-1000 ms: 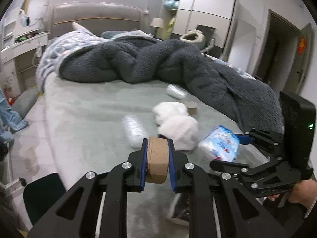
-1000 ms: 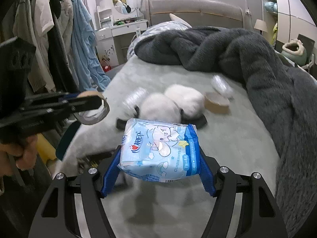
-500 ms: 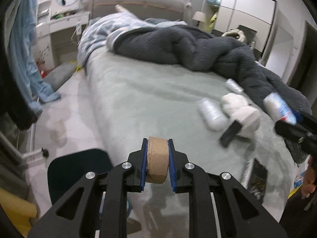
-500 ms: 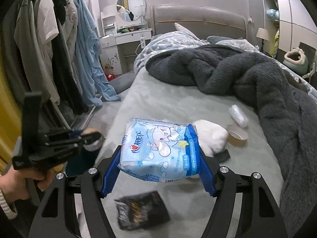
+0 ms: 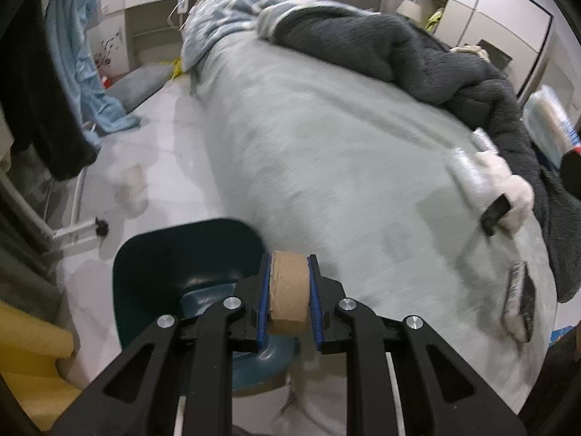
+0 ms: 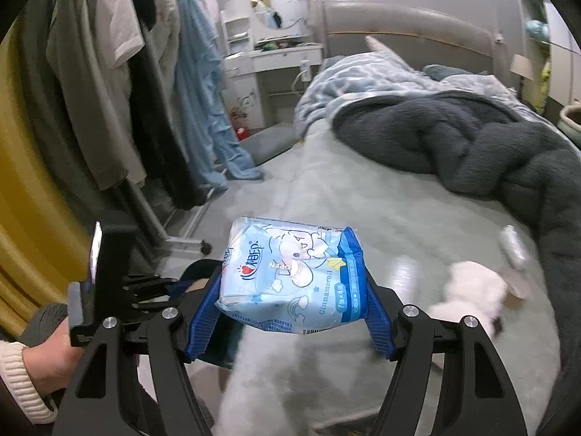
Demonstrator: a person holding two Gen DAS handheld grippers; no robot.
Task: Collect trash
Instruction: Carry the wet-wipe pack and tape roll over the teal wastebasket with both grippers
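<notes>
Hands first: the left hand (image 6: 43,359), in a cream ribbed cuff, shows at eight o'clock in the right wrist view, wrapped round the handle of the left gripper (image 5: 288,303), which tilts steeply downward. Its jaws are clamped on a brown cardboard tape core (image 5: 288,292), blue pads pressing both flat sides. Directly under the core, from about seven to six o'clock in the left wrist view, sits a dark teal trash bin (image 5: 156,265) on the floor just beside the bed (image 5: 326,167).

The right gripper (image 6: 290,290) also points down at a slope. Its jaws stand fairly wide yet are closed on a light blue tissue pack (image 6: 290,283), each blue pad touching one end of the pack, which hangs level between them above the bed edge.

On the bed sheet, toward three o'clock in the left wrist view, lie crumpled white tissue (image 5: 508,189), a clear plastic bottle (image 5: 468,170) and a dark wrapper (image 5: 519,298). A grey blanket (image 6: 472,145) is heaped at two o'clock.
</notes>
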